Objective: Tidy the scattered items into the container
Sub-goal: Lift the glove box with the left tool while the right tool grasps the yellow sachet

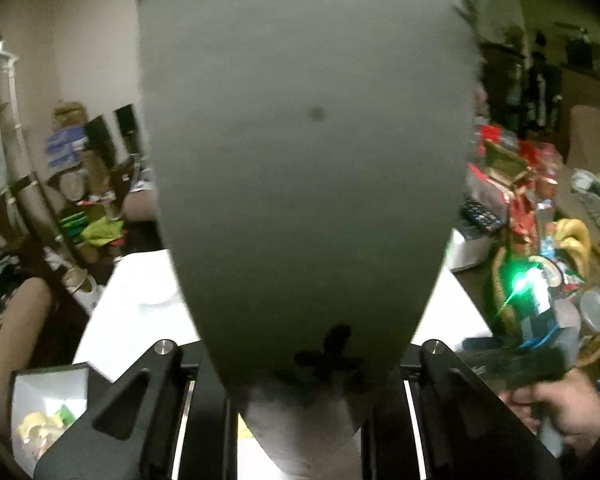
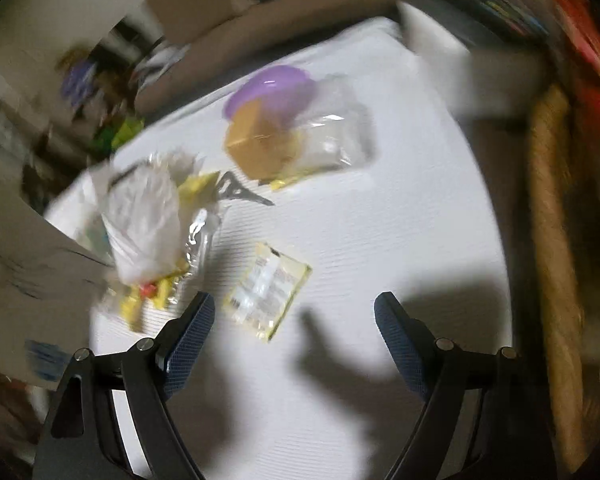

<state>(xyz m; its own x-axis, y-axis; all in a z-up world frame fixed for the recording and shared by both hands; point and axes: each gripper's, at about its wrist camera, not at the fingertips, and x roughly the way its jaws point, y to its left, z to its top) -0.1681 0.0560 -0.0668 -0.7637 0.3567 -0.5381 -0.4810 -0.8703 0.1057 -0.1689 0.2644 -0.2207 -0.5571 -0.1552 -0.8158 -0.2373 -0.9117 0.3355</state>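
My left gripper (image 1: 300, 392) is shut on a large grey-white sheet-like item (image 1: 304, 152) that stands up and fills most of the left wrist view. A white open box (image 1: 48, 392) with yellow and green items inside sits at that view's lower left. My right gripper (image 2: 296, 312) is open and empty above the white table (image 2: 400, 220). Just ahead of it lies a small yellow packet (image 2: 268, 290). To the left a white plastic bag (image 2: 144, 224) is over yellow wrapped items. Farther off are a purple lid (image 2: 272, 88), a brown box (image 2: 256, 148) and a clear bag (image 2: 336, 136).
A metal clip-like piece (image 2: 240, 192) lies mid-table. A cardboard flap (image 2: 24, 256) intrudes at the left of the right wrist view. A wooden edge (image 2: 552, 240) runs along the table's right. Cluttered goods (image 1: 532, 208) pile up to the right in the left wrist view.
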